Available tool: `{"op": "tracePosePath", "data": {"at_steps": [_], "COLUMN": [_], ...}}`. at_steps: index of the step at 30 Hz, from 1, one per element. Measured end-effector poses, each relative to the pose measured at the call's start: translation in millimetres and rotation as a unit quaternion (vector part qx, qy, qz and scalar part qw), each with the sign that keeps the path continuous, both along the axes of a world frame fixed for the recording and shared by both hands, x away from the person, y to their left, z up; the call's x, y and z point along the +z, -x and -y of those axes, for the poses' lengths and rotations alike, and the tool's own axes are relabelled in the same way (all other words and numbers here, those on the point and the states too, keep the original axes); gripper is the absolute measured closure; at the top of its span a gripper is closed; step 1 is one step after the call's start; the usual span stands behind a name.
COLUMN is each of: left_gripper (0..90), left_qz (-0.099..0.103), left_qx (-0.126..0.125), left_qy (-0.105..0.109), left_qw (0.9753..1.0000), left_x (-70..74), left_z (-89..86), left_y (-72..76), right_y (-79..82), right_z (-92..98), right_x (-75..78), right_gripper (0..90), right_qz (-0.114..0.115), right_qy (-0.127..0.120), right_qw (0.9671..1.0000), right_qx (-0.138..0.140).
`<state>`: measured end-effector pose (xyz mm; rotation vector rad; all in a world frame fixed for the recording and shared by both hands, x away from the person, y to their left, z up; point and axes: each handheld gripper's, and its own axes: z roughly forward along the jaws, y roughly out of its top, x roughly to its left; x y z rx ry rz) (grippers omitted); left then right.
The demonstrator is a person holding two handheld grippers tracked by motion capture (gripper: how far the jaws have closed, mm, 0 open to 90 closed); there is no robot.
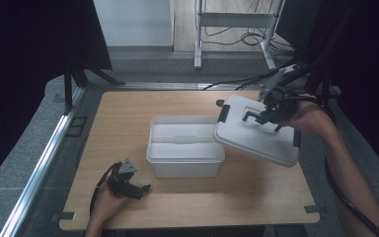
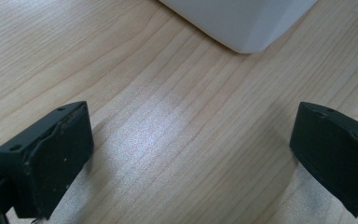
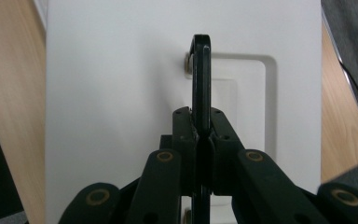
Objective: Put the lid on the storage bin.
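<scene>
A white open box (image 1: 185, 159) stands mid-table, its corner (image 2: 247, 28) showing in the left gripper view. My right gripper (image 1: 265, 117) is shut on the black handle (image 3: 201, 88) of the white lid (image 1: 256, 136), which hangs tilted over the table, just right of the box. The lid (image 3: 121, 93) spreads broad and white behind the jaws in the right gripper view. My left gripper (image 1: 145, 188) rests near the front edge, left of the box, open with bare wood between its jaws (image 2: 186, 154).
The wooden table (image 1: 128, 113) has free room at its left and back. Black latches (image 1: 223, 113) sit at the lid's ends. Beyond the far edge stand a metal frame (image 1: 234, 22) and loose cables (image 1: 237, 37) on the floor.
</scene>
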<state>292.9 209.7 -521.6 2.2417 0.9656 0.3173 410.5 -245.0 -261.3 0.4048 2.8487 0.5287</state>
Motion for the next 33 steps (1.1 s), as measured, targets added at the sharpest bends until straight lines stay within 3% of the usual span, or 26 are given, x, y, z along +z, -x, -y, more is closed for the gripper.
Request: {"op": "tracePosePath", "data": {"at_steps": [7, 20, 29, 33], "left_gripper": [0.0, 0.0, 0.0, 0.0], "left_qz": [0.000, 0.000, 0.000, -0.001], "left_qx": [0.000, -0.002, -0.004, -0.005], "left_qy": [0.001, 0.000, 0.000, 0.000], "left_qw": [1.0000, 1.0000, 1.0000, 1.0000], "left_x": [-0.1, 0.0, 0.1, 0.1], "left_z": [0.3, 0.1, 0.2, 0.2], "left_y": [0.2, 0.2, 0.4, 0.6], "right_y": [-3.2, -9.8, -13.8, -17.0], "right_z": [-51.7, -147.7, -205.8, -219.9], "right_x": [2.4, -10.2, -32.0, -46.2], "right_gripper": [83.6, 83.7, 83.5, 83.3], "right_qz": [-0.001, 0.002, -0.010, -0.014], "right_qy": [0.006, 0.015, 0.032, 0.048], "right_qw": [0.9982, 0.9922, 0.9874, 0.9855], "right_qx": [0.059, 0.123, 0.155, 0.162]}}
